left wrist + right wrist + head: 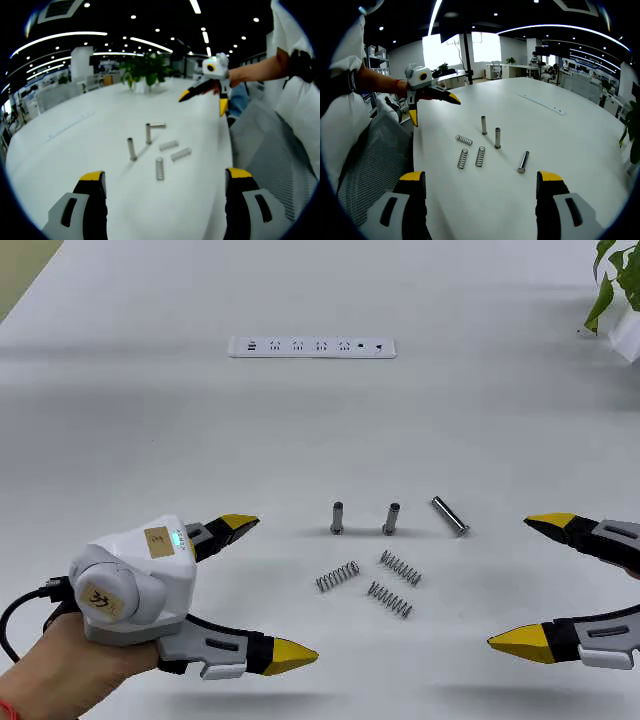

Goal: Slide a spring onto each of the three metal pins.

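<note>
Fingers of left gripper (285,587) and right gripper (508,582) apart, empty. Risk: a nudge topples upright pin (337,518) or rolls lying pin (450,516).

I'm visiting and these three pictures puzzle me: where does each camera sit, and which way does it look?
Head view: on the headset, looking down at the table; left hand-held gripper, right hand-held gripper and a hand show.
Left gripper view: on the left one, facing the right one; own jaws, an arm.
Right gripper view: mirrored.
All share pins and springs.
</note>
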A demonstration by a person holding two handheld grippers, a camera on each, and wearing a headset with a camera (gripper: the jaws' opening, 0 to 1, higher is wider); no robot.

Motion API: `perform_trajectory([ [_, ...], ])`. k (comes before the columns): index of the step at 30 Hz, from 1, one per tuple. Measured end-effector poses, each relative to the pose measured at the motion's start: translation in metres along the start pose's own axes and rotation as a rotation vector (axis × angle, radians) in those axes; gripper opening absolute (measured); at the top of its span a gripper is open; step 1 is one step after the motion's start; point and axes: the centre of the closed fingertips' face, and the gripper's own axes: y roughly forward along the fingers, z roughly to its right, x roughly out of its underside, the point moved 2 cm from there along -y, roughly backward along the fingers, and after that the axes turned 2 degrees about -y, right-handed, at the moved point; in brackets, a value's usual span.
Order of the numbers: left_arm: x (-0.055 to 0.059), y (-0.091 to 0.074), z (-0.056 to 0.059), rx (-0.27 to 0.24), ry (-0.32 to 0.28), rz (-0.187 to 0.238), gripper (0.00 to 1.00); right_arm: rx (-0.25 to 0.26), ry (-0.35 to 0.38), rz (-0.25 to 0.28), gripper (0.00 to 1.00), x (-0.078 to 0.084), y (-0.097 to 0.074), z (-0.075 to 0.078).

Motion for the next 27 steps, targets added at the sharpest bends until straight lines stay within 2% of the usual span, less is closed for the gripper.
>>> perform_trajectory([
  [27,0.0004,0.0006,0.0005,0.001,-0.005,0.002,1.0,0.006,0.002,-0.002,0.92,-0.0019,0.0007,0.0047],
])
